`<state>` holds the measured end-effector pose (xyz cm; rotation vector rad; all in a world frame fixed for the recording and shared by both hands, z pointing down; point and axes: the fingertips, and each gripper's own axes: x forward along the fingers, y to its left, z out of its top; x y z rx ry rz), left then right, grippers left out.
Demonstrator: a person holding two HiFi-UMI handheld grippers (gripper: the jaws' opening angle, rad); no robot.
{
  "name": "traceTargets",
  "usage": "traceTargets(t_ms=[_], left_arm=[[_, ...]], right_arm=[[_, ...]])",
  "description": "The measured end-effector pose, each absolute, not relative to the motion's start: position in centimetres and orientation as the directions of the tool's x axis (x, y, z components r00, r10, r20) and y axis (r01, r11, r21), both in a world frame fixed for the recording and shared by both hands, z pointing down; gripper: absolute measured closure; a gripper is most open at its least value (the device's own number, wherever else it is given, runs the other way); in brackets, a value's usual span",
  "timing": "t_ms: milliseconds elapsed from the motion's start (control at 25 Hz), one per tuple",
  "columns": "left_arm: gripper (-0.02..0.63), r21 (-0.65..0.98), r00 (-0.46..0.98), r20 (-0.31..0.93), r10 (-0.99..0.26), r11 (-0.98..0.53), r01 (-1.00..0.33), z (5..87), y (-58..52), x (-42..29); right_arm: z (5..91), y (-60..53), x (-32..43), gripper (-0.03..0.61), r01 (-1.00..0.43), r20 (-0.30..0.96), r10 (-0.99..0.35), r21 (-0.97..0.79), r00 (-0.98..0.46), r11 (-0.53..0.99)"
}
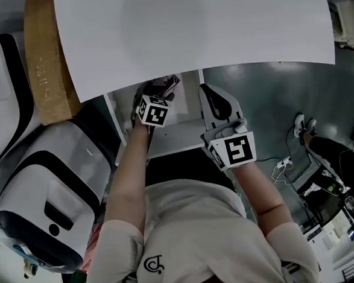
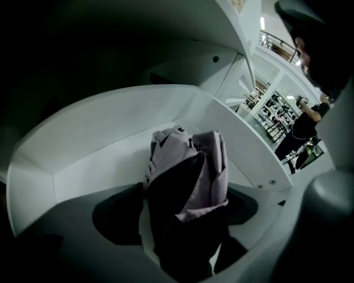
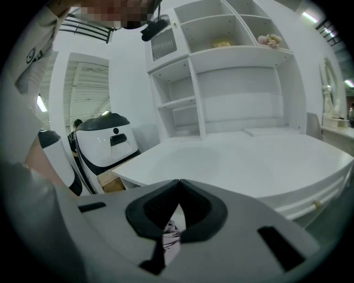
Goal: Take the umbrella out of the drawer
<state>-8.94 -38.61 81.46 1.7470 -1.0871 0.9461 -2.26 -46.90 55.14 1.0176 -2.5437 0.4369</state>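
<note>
Umbrella (image 2: 188, 166), folded, lies in the open drawer (image 2: 99, 149); the left gripper (image 2: 181, 213) straddles it, jaws wide, poised to clamp. The right gripper (image 3: 178, 185), closed on nothing, hangs clear.

A broad white tabletop (image 1: 193, 28) spans the upper head view, with a brown cardboard slab (image 1: 45, 56) at its left edge. Rounded white-and-black machine housings (image 1: 47, 189) stand to the left, and glossy grey floor (image 1: 283, 100) lies to the right. A white open shelf unit (image 3: 221, 72) rises behind the tabletop, under a bright ceiling light strip (image 3: 310, 16).
</note>
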Motion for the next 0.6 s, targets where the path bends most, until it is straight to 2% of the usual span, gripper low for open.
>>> traceTargets(t_ms=[120,320,600], left_arm=[[0.216,0.213,0.289,0.909,-0.299,-0.261,-0.942,81.8,-38.7,-9.3],[0.301,0.165,0.246,0.915,-0.320,-0.260,-0.952,81.9,-39.0,-10.3],[0.370,0.163,0.249,0.924,-0.289,-0.291,-0.943,81.8,-39.2,-10.9]], right_arm=[[55.7,-46.8,-2.0,0.572,-0.712,0.454,-0.594,-0.143,-0.664,0.687],[56.0,-46.7,-1.5,0.572,-0.733,0.467,-0.605,-0.153,-0.645,0.663],[55.4,-46.7,-0.6,0.572,-0.752,0.457,-0.628,-0.157,-0.630,0.640]])
